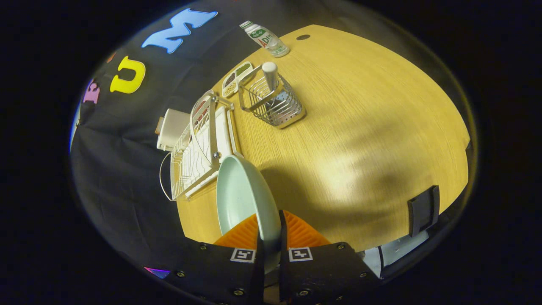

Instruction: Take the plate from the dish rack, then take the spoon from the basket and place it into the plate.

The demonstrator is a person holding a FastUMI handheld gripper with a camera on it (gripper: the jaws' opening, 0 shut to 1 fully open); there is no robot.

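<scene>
My gripper (270, 231) is shut on the rim of a pale green plate (239, 195), which stands on edge between the fingers, held above the wooden table (360, 127). Beyond the plate lies the white wire dish rack (199, 148), with nothing standing in its slots that I can make out. Farther off stands a metal wire basket (273, 103) with the spoon's white handle (269, 75) sticking up out of it.
A white divided dish with food (237, 78) sits behind the basket, and a plastic bottle (266, 39) lies near the table's far end. A white box (171, 129) rests beside the rack. A dark clip (423, 209) sits on the table's near edge.
</scene>
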